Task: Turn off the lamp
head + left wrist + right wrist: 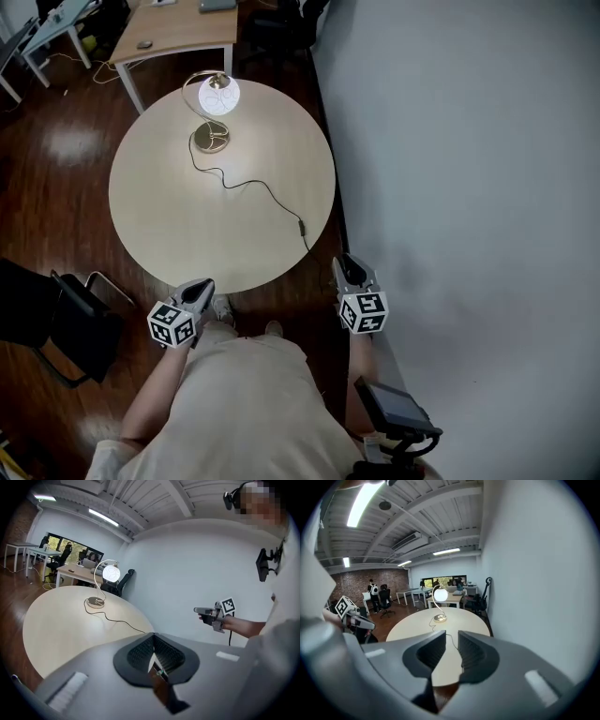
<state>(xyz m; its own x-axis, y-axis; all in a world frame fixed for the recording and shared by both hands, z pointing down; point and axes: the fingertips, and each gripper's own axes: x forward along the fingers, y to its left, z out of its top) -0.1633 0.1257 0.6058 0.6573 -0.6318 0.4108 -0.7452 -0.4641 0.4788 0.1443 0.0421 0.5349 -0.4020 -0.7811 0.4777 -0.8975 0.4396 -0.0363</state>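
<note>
The lamp (218, 95) stands lit at the far side of the round table (178, 225), its white globe glowing over a brass base (210, 141). Its black cord (253, 183) runs toward the near right edge, with an inline switch (302, 227) on it. Both grippers hang off the table's near edge. My left gripper (202, 286) is shut with nothing in it. My right gripper (347, 264) is open and empty, a narrow gap between its jaws. In the left gripper view the lamp (111, 573) is far ahead. In the right gripper view the lamp (440, 594) is straight ahead.
A grey wall (469, 187) runs close along the table's right side. A dark chair (56, 319) stands at the near left on the wooden floor. A wooden desk (178, 28) stands behind the table. People sit at desks far back in the room.
</note>
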